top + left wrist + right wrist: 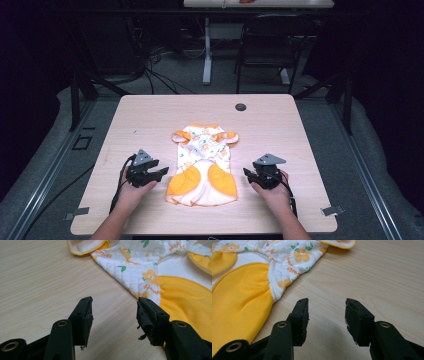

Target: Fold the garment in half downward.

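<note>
Nearest the bottom edge of the high view, two forearms are seen coming in over the near side of the table (150, 120), each hand wrapped around a black tool. The left tool (159, 174) is held just left of a small garment (204, 165), and the right tool (247, 173) is held just right of it; a grey three-cornered plate is carried on top of each, and a dark cable is trailed back from each along the wrist. Both tools are pointed inward toward the cloth.

From the left gripper view, the left tool (113, 315) is shown with its jaws spread wide and nothing between them, only bare wood grain being seen in the gap. The yellow panel of the garment (185, 297) is lying just beside the right-hand jaw. From the right gripper view, the right tool (326, 316) is likewise held wide and empty above the table, with the garment (242, 297) lying near its left-hand jaw but apart from it.

At the middle of the table the garment is spread flat: two yellow rounded panels at the near end, a white quilted body printed with orange flowers and green leaves beyond them, and yellow-edged sleeves at the far end.

Farther on, a small dark round fitting (241, 107) is set into the table near its far edge. Beyond the table, a dark chair (272, 45) and a white table leg (207, 50) are seen on the grey floor.
</note>
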Demonstrator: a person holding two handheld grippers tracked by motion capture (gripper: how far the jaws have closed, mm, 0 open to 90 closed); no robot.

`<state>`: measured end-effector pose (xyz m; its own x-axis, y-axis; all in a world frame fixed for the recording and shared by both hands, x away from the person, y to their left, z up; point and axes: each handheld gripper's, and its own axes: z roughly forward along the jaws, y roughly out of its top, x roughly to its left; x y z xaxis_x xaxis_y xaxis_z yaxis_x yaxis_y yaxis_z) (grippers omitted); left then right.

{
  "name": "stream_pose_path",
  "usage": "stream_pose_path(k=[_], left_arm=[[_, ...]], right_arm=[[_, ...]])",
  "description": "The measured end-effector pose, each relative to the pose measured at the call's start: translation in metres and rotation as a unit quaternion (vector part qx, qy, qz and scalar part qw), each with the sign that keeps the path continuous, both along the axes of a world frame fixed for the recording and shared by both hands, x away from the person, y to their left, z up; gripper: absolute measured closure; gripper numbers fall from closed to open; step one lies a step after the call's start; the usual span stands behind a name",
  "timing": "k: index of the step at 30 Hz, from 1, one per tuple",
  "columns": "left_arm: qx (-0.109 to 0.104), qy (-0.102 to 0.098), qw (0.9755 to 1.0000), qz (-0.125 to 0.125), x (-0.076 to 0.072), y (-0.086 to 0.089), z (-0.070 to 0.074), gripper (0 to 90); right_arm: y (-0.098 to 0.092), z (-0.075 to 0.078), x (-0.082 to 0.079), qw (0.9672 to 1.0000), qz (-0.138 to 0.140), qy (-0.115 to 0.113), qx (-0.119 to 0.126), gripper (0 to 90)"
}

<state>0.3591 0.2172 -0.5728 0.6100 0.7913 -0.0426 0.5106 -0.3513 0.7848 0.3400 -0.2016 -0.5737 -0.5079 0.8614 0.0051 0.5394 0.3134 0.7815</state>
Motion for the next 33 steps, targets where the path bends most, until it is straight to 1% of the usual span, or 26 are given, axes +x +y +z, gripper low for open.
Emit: stream_pose_path(k=[1, 3, 5, 6, 7, 8, 9, 10, 11, 12, 13, 14, 15, 16, 17, 18, 19, 20, 21, 22, 23, 24, 26, 29, 31, 33], left_arm=[[0.0, 0.0, 1.0, 0.0, 0.0, 0.0, 0.0, 48.3], [-0.007, 0.0, 1.0, 0.001, -0.001, 0.0, 0.002, 50.0], [-0.013, -0.003, 0.9999, -0.002, -0.003, -0.001, 0.003, 51.7], [-0.013, -0.003, 0.9999, -0.002, -0.003, -0.001, 0.003, 53.0], [-0.015, -0.003, 0.9999, -0.002, -0.004, -0.003, 0.003, 53.0], [-0.015, -0.006, 0.9998, -0.008, -0.006, -0.006, 0.004, 55.5], [-0.015, -0.006, 0.9998, -0.008, -0.006, -0.006, 0.004, 57.4], [-0.015, -0.009, 0.9998, -0.013, -0.007, -0.008, 0.006, 59.9], [-0.014, -0.011, 0.9997, -0.018, -0.008, -0.011, 0.006, 62.4], [-0.017, -0.008, 0.9994, -0.027, -0.01, -0.016, 0.007, 64.1], [-0.017, -0.008, 0.9994, -0.027, -0.01, -0.016, 0.007, 67.1], [-0.02, -0.004, 0.9991, -0.037, -0.011, -0.019, 0.007, 67.1], [-0.021, -0.001, 0.9988, -0.044, -0.011, -0.023, 0.007, 69.8], [-0.016, 0.0, 0.9981, -0.06, -0.013, -0.03, 0.007, 72.8], [-0.014, 0.001, 0.9977, -0.067, -0.014, -0.034, 0.006, 74.1], [-0.014, 0.001, 0.9977, -0.067, -0.014, -0.034, 0.006, 75.2], [-0.013, 0.002, 0.9973, -0.072, -0.014, -0.037, 0.006, 75.2], [-0.009, 0.005, 0.9966, -0.082, -0.015, -0.04, 0.005, 76.9], [-0.009, 0.005, 0.9966, -0.082, -0.015, -0.04, 0.005, 77.4], [-0.001, 0.009, 0.9961, -0.088, -0.015, -0.044, 0.003, 77.8], [-0.001, 0.009, 0.9961, -0.088, -0.015, -0.044, 0.003, 78.3], [0.005, 0.009, 0.9957, -0.091, -0.015, -0.045, 0.002, 78.3], [0.009, 0.014, 0.9954, -0.094, -0.015, -0.046, -0.001, 79.1], [0.02, 0.02, 0.9944, -0.102, -0.015, -0.048, -0.004, 80.5], [0.022, 0.023, 0.9942, -0.103, -0.016, -0.049, -0.006, 81.0], [0.024, 0.022, 0.9937, -0.107, -0.017, -0.049, -0.006, 81.1]], right_arm=[[0.0, 0.0, 0.0, 1.0, 0.0, 0.0, 0.0, 53.3], [0.001, 0.0, -0.001, 1.0, 0.005, -0.002, 0.0, 53.8], [0.003, 0.001, -0.002, 0.9998, 0.022, -0.001, 0.002, 55.2], [0.003, 0.001, -0.002, 0.9998, 0.022, -0.001, 0.002, 55.2], [0.005, 0.001, -0.002, 0.9996, 0.027, -0.003, 0.007, 56.6], [0.009, 0.003, -0.004, 0.9992, 0.038, -0.007, 0.008, 60.7], [0.009, 0.003, -0.004, 0.9992, 0.038, -0.007, 0.008, 60.7], [0.014, 0.005, -0.005, 0.9986, 0.049, -0.013, 0.018, 65.8], [0.017, 0.006, -0.005, 0.9982, 0.055, -0.013, 0.02, 68.7], [0.02, 0.008, -0.006, 0.9977, 0.063, -0.01, 0.021, 70.8], [0.02, 0.008, -0.006, 0.9977, 0.063, -0.01, 0.021, 70.8], [0.022, 0.009, -0.006, 0.9973, 0.07, -0.008, 0.02, 72.6], [0.028, 0.009, -0.007, 0.9964, 0.081, -0.012, 0.022, 73.7], [0.037, 0.009, -0.008, 0.9947, 0.102, -0.008, 0.011, 74.9], [0.042, 0.008, -0.01, 0.9935, 0.113, -0.007, 0.008, 75.2], [0.042, 0.008, -0.01, 0.9935, 0.113, -0.007, 0.008, 75.2], [0.047, 0.007, -0.011, 0.992, 0.126, -0.006, 0.002, 75.9], [0.055, 0.005, -0.013, 0.9897, 0.143, -0.005, -0.012, 76.8], [0.055, 0.005, -0.013, 0.9897, 0.143, -0.005, -0.012, 76.8], [0.061, 0.001, -0.014, 0.9886, 0.148, -0.004, -0.025, 76.8], [0.061, 0.001, -0.014, 0.9886, 0.148, -0.004, -0.025, 76.8], [0.064, -0.001, -0.014, 0.988, 0.151, -0.002, -0.033, 76.8], [0.066, -0.005, -0.014, 0.9866, 0.156, 0.002, -0.048, 76.7], [0.065, -0.006, -0.014, 0.9867, 0.156, 0.006, -0.044, 76.3], [0.063, -0.006, -0.013, 0.9861, 0.16, 0.011, -0.042, 76.3], [0.062, -0.007, -0.014, 0.9864, 0.16, 0.013, -0.034, 76.3]])
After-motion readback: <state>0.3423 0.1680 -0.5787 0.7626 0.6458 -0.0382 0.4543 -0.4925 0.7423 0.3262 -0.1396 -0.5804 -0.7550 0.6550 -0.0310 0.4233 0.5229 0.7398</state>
